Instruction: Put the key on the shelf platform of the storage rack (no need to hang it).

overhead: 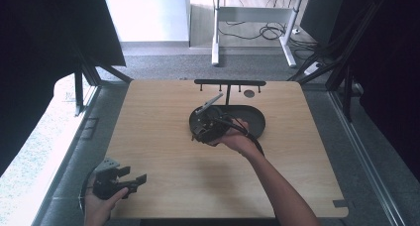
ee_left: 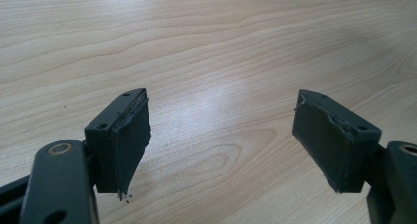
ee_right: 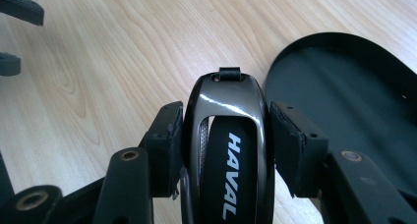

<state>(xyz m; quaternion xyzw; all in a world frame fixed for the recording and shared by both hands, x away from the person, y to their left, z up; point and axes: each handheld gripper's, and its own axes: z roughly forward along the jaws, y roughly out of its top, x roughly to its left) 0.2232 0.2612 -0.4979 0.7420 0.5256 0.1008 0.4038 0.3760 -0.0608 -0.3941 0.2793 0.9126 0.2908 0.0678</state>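
Observation:
A glossy black key fob marked HAVAL, with a small loop at its tip, sits between the pads of my right gripper, which is shut on its two sides. In the high view my right gripper hovers over the left end of a black oval tray at the middle of the table. The tray lies just to the right of the fob in the right gripper view. My left gripper rests at the table's front left corner. Its jaws stand wide open over bare wood.
A black bar with small hooks stands on a post behind the tray, near the table's far edge. The wooden table has open room to the left and front. Dark frame struts and cables surround the table.

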